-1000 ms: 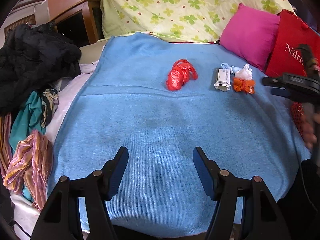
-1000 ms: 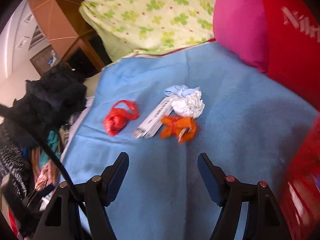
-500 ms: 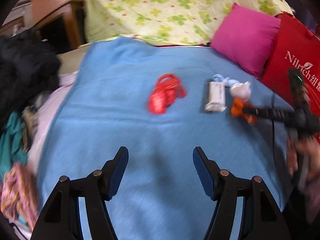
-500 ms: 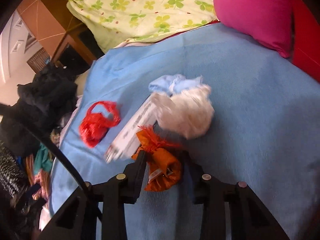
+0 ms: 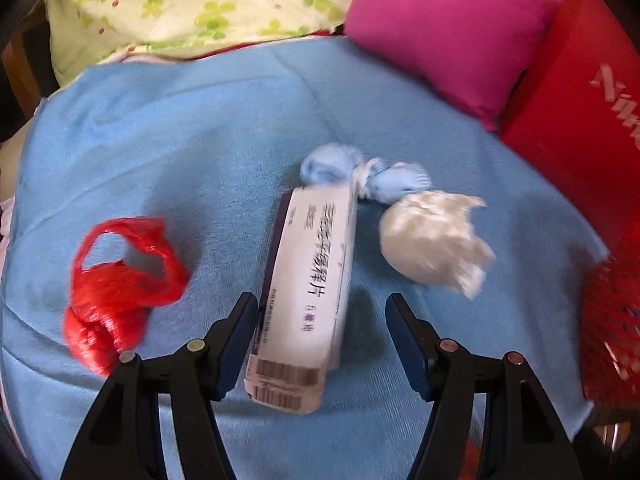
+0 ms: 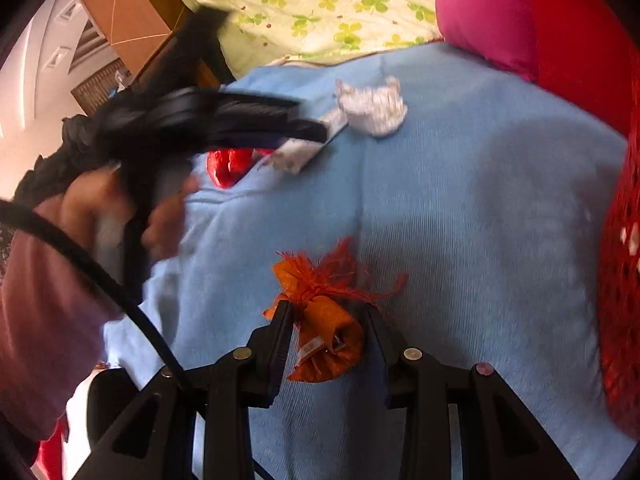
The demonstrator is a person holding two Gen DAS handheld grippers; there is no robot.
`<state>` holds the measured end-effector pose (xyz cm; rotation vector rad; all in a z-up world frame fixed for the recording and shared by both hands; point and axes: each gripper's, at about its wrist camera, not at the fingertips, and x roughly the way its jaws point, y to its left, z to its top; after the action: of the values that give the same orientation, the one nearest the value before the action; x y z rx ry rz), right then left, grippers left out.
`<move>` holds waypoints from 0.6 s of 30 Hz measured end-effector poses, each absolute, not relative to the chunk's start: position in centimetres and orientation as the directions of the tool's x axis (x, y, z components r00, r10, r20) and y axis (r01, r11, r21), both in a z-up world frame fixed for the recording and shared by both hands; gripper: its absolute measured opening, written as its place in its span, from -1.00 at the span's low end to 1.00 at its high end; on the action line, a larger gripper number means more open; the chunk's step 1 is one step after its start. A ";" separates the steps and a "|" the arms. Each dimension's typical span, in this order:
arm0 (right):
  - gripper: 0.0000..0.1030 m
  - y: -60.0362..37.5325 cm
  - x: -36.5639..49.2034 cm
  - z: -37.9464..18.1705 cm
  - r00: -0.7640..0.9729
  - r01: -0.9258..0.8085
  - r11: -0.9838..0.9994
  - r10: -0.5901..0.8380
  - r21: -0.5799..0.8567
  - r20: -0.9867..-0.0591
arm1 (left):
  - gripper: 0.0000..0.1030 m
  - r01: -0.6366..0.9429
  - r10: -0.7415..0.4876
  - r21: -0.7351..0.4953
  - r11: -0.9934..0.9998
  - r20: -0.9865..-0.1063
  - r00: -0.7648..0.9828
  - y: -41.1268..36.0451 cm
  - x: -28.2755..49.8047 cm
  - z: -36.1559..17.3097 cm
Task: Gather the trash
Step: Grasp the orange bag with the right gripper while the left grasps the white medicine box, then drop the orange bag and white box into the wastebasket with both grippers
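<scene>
Trash lay mid-blanket, toward pillow-side edge: white carton, red plastic bag, white wad, pale blue wad. Left gripper jaws were closing, carton between them, pads not yet pressing. Right gripper was clamped on orange wrapper, near blanket's front edge.

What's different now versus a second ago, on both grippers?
The right gripper closed on the orange pouch and lifted it away from the pile. The left gripper moved in over the white box, jaws closing around it, not yet gripping. The red bag, white wad and blue wad stayed put.
</scene>
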<state>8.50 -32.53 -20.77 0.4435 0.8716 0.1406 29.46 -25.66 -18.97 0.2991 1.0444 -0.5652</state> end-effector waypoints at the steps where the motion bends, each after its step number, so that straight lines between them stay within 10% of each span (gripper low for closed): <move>1: -0.27 -32.7 8.6 -20.7 0.644 0.058 0.897 0.302 0.439 -0.703 | -0.20 0.562 -0.286 -0.033 0.827 -0.884 0.369 -25.7 29.8 -19.4; 3: -0.27 -32.8 8.7 -20.6 0.652 0.053 0.895 0.305 0.443 -0.695 | -0.50 0.524 -0.326 -0.109 0.845 -0.881 0.343 -24.8 30.2 -19.5; 18: -0.27 -31.8 6.1 -18.2 0.734 0.025 0.913 0.259 0.406 -0.628 | -0.53 0.510 -0.373 -0.114 0.852 -0.816 0.442 -16.2 21.2 -12.8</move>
<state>6.13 -31.77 -18.18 0.4083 0.7404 0.1323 21.17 -16.21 -12.79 0.1574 0.9688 -0.5511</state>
